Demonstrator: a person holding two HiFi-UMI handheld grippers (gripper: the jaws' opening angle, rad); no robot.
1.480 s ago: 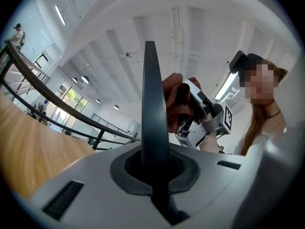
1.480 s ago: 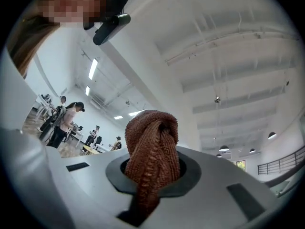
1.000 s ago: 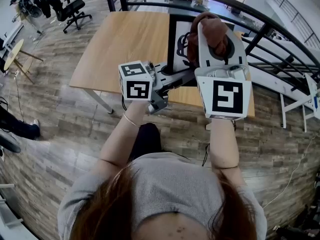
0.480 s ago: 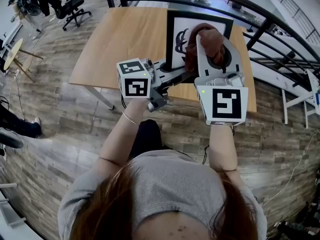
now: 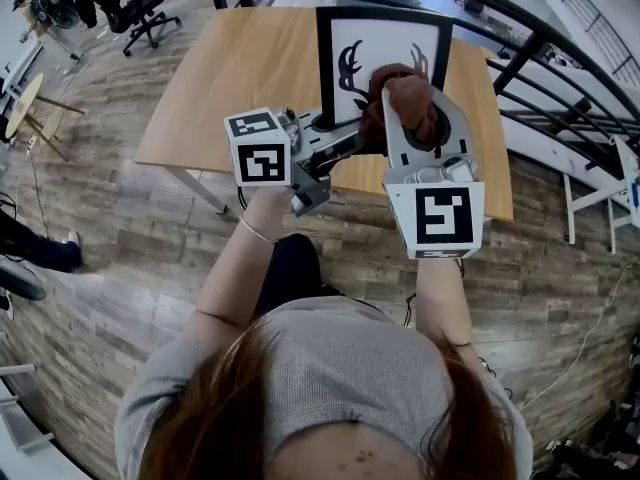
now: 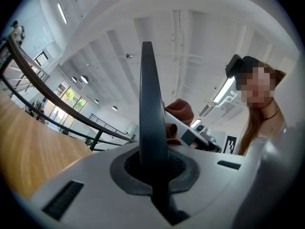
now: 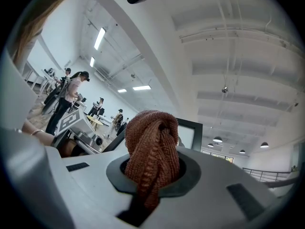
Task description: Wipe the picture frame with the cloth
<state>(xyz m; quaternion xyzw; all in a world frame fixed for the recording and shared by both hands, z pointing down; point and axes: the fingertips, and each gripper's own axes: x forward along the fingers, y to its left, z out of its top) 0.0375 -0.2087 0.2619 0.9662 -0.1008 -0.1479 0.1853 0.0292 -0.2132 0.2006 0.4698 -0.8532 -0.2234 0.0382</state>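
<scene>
Now left gripper (image 5: 332, 128) clamps picture frame (image 5: 385, 40), right gripper (image 7: 153, 151) clamps cloth (image 5: 410, 96).

Our left gripper (image 5: 355, 143) clamps the lower left edge of the picture frame (image 5: 325, 68); our right gripper (image 5: 410, 118), squeezing the cloth (image 5: 410, 93), points at the frame's front.

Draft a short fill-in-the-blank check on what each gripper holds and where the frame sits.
1. The right gripper has its jaws shut on a brown knitted ___.
2. The left gripper clamps the picture frame, whose border is ___.
3. The frame stands on a ___ table.
4. The picture shows dark ___ on a white ground.
Missing words: cloth; black; wooden; antlers.
</scene>
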